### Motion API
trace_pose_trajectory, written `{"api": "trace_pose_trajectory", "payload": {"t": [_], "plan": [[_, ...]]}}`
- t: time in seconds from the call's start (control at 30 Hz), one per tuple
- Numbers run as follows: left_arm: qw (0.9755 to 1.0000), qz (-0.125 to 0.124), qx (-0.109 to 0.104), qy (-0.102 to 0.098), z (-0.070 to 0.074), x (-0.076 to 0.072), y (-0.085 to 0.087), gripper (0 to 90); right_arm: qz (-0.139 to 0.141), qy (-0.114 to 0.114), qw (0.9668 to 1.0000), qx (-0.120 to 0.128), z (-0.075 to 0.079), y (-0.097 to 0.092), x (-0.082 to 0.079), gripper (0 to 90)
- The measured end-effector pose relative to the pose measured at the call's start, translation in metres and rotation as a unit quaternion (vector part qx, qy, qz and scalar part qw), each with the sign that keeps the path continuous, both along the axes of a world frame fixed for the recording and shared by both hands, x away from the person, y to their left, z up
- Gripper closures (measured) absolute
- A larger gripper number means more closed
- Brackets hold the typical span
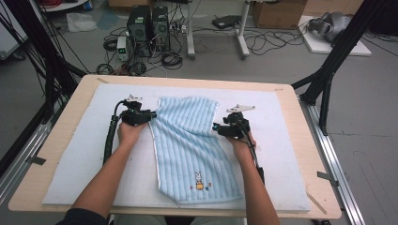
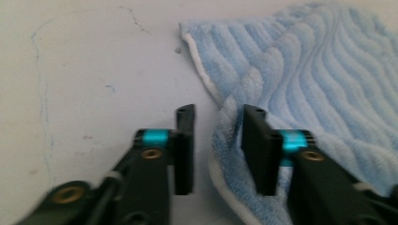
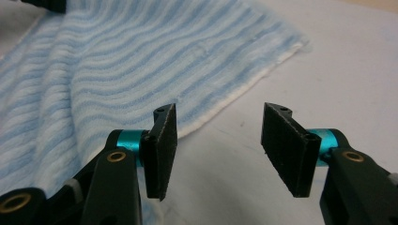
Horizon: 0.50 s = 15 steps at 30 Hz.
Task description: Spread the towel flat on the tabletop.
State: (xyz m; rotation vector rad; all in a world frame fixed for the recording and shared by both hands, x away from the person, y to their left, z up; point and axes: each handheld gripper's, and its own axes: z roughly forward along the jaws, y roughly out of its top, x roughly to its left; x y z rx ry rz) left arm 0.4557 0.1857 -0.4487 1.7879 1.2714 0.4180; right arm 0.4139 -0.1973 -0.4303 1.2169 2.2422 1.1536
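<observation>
Flanking a blue striped towel [image 1: 190,145], both grippers stood open and held nothing.

The left gripper [image 2: 217,140] had its jaws parted at the towel's left edge, a raised fold of cloth lying loose between them; the right gripper [image 3: 216,140] gaped over bare pad beside the towel's right edge, one jaw just above the hem. The towel lay spread across the middle of the white pad [image 1: 70,164] covering the desk [image 1: 42,154], its embroidered end toward the near edge.
</observation>
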Motion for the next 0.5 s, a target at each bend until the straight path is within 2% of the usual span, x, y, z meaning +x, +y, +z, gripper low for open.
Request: {"api": "trace_pose_trajectory", "payload": {"t": [0.03,0.07,0.17,0.27,0.3,0.33,0.4,0.5], "plan": [[1.0000,0.002,-0.002,0.002,0.001,0.000,0.001,54.7,0.003,0.003,1.0000,-0.006,-0.003,0.005,0.004,47.1],[1.0000,0.005,-0.004,0.006,0.001,-0.001,0.001,50.3,0.005,0.007,0.9999,-0.009,-0.005,0.008,0.007,47.2],[0.9999,0.002,-0.011,0.004,0.004,-0.004,0.002,44.6,0.011,0.017,0.9997,-0.012,-0.009,0.018,0.015,48.7],[0.9997,-0.015,-0.016,-0.009,0.009,-0.009,0.002,43.1,0.022,0.028,0.9987,-0.037,-0.014,0.028,0.022,52.9],[0.9996,-0.018,-0.019,-0.011,0.010,-0.009,0.002,42.1,0.024,0.025,0.9982,-0.049,-0.016,0.031,0.024,55.7],[0.9995,-0.019,-0.022,-0.014,0.012,-0.011,0.002,41.0,0.025,0.023,0.9982,-0.050,-0.015,0.032,0.024,62.8],[0.9992,-0.025,-0.023,-0.021,0.014,-0.014,0.003,39.7,0.022,0.024,0.9977,-0.060,-0.013,0.033,0.026,84.3],[0.9988,-0.030,-0.025,-0.027,0.016,-0.019,0.004,39.2,0.021,0.005,0.9958,-0.089,-0.012,0.037,0.028,86.9]]}}
